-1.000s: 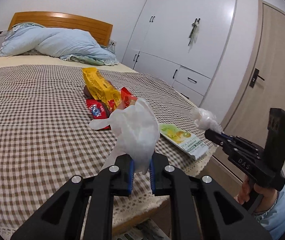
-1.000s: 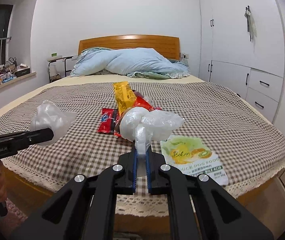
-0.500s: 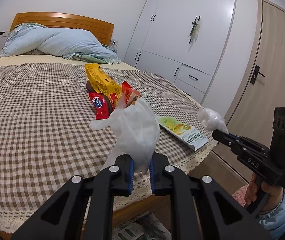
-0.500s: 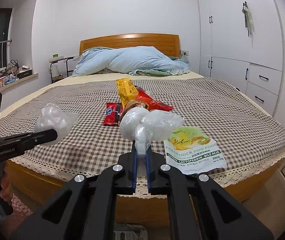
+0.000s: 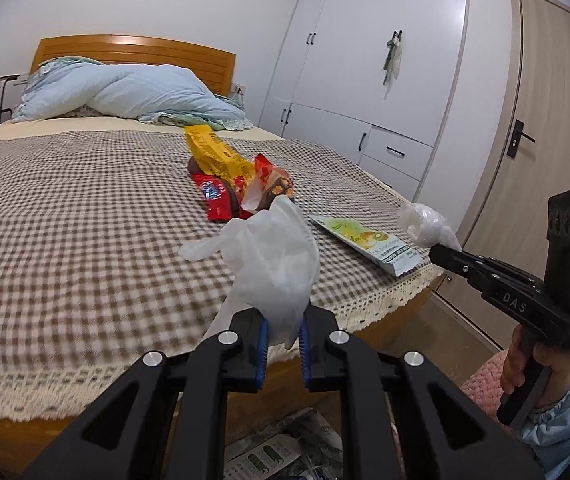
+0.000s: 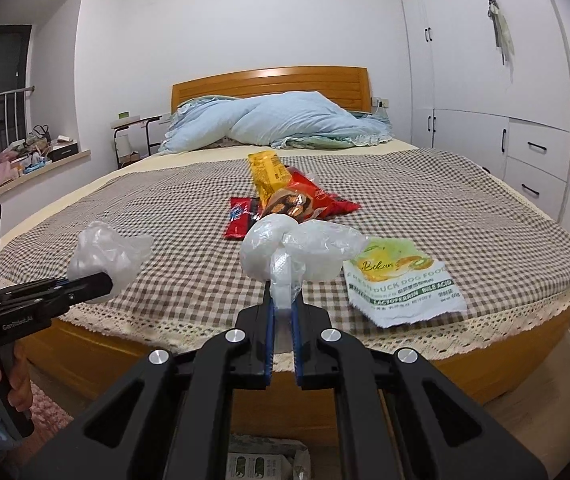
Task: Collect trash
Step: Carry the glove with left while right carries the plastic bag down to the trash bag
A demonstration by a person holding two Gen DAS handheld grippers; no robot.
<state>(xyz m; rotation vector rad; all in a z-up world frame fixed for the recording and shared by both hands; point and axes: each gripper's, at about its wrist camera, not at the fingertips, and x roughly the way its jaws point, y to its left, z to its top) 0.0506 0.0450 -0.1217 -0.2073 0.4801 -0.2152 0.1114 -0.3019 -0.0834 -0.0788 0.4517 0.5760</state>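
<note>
Room: bedroom, with a bed [image 6: 485,240] under a brown checked cover, a wooden headboard [image 6: 269,82] and white wardrobes [image 5: 373,60] along the right wall.
Left tongs [image 5: 283,334]: narrowly parted, clamped on a crumpled white plastic bag [image 5: 273,256] held in the air off the near edge of the bed.
Right tongs [image 6: 282,312]: nearly closed, pinching a knotted clear plastic bag [image 6: 297,252], also held off the near edge of the bed.
Hands: a hand [image 5: 525,368] grips the handle of the right tongs at the far right of the left view.
Green pouch [image 6: 403,280]: flat at the near right edge of the bed, just right of the clear bag.
Wrappers: a yellow packet [image 6: 267,174], a red packet [image 6: 241,218] and a red and brown packet [image 6: 305,200] lie touching in the middle of the bed, farther off.
Bedding: blue quilt [image 6: 285,124] heaped against the headboard.
Floor: printed packets [image 5: 277,452] below the tongs, partly hidden.
</note>
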